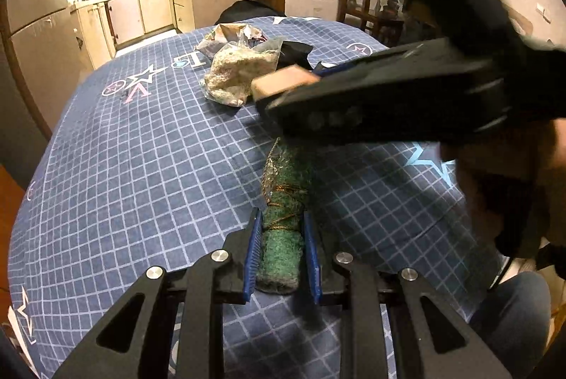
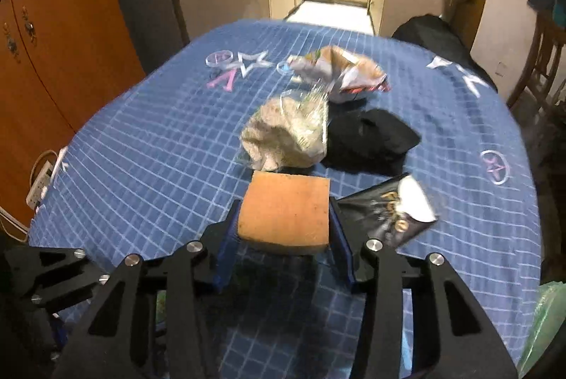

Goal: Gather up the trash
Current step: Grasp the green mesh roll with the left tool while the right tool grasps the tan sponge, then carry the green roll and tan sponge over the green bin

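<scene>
Left gripper (image 1: 282, 251): jaws clamped on a green scrub pad (image 1: 281, 237), bottom centre of the left wrist view. The pad is rolled and tied with thin cord, fibrous and fraying at its far end — judged light and soft, likely to squash rather than slip. The hold is on the near end; whether the far end rests on the blue checked tablecloth (image 1: 141, 167) cannot be told.

Right gripper (image 2: 284, 230): jaws closed on an orange sponge block (image 2: 284, 213), lower centre of the right wrist view. Judged light and springy; the flat sides suit a squeeze.

Just right of it lies a black foil wrapper (image 2: 389, 213), thin and probably slick. Mid-frame sit a clear bag of pale granules (image 2: 283, 135) — loose, best pinched at the gathered neck — and a black cloth (image 2: 368, 142). Beyond, upper centre, is a crumpled wrapper (image 2: 343, 75).

Hidden: no trash bin is visible, and motion blur smears the wrapper print. In the left view the right gripper's body blocks the upper right.
</scene>
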Available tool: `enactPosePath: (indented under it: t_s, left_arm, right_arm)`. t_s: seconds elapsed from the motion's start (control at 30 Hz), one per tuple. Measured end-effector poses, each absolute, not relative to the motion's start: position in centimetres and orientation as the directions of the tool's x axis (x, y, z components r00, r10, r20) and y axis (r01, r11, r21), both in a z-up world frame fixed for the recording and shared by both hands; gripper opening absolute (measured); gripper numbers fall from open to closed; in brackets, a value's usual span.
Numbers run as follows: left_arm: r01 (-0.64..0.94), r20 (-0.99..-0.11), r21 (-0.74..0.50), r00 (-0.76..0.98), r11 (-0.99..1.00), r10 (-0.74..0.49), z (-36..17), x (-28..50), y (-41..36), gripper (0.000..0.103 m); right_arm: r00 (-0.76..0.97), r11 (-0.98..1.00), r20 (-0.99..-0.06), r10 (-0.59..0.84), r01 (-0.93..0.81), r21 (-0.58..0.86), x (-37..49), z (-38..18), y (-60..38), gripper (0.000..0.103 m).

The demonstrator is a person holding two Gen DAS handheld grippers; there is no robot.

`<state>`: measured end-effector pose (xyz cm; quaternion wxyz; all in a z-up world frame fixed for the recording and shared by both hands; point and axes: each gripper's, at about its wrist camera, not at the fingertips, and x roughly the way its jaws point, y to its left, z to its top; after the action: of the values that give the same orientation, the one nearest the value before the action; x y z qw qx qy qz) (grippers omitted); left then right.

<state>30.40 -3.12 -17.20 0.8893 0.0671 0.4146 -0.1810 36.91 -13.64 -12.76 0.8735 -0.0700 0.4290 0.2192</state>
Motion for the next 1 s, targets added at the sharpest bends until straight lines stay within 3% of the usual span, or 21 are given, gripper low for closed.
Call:
enactPosePath:
  t_s: [0.5,1.0]
  left_arm:
    - [0.293,-0.746,-0.062,0.622,0.954,-0.239,-17.0,28.9,-2.9,0.020]
    - [0.196,-0.624,-0.112,0.749,0.974,-0.222,-10.7,25.8,-0.9,0.019]
  right_arm:
    - [0.708,0.913,-0.609,0.357,-0.403,0.066,28.7,-5.1,-18.7,0.044]
    - [0.739,0.931,-0.583,0.339,-0.352,0.095,25.5,-5.9,-21.4,0.044]
